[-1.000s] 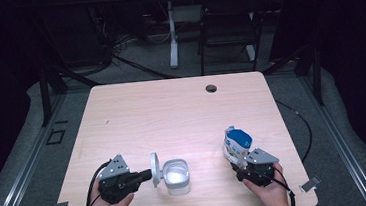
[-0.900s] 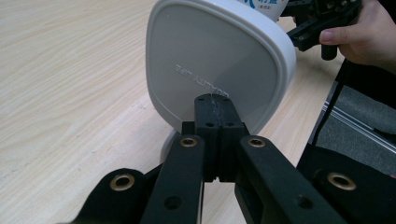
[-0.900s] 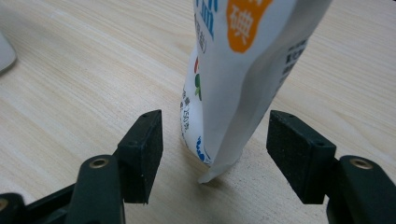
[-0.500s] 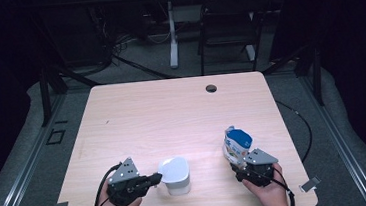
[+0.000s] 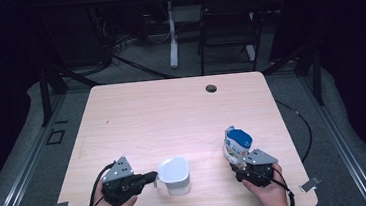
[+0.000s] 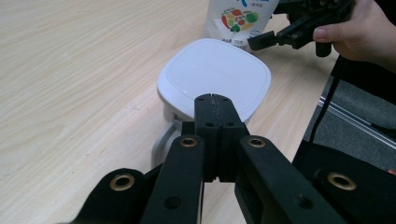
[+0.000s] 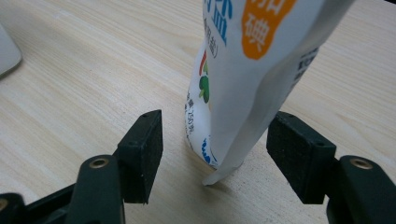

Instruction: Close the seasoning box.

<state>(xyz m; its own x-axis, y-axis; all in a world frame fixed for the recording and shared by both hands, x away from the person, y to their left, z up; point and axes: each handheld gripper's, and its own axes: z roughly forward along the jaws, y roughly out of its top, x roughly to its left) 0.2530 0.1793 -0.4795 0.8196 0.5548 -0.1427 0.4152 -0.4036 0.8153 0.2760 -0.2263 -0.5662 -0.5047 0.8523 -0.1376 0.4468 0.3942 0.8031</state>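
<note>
While both hands rest at the near edge: two claws work low over the surface (image 5: 136, 112).
Left claw (image 5: 153, 176): clenched tight, pads pressed together with nothing between them; tips touch the near rim of the box lid.
Box (image 5: 174, 176): white, rounded-square lid lying flat on top; stands near the near edge, left of centre.
Right claw (image 7: 215, 154): released, pads wide apart on either side of the pouch's foot, neither pressing it.
Pouch (image 5: 236, 145): white with blue top and printed vegetables, upright, toward the near right corner.
Gap: box and pouch apart.
</note>
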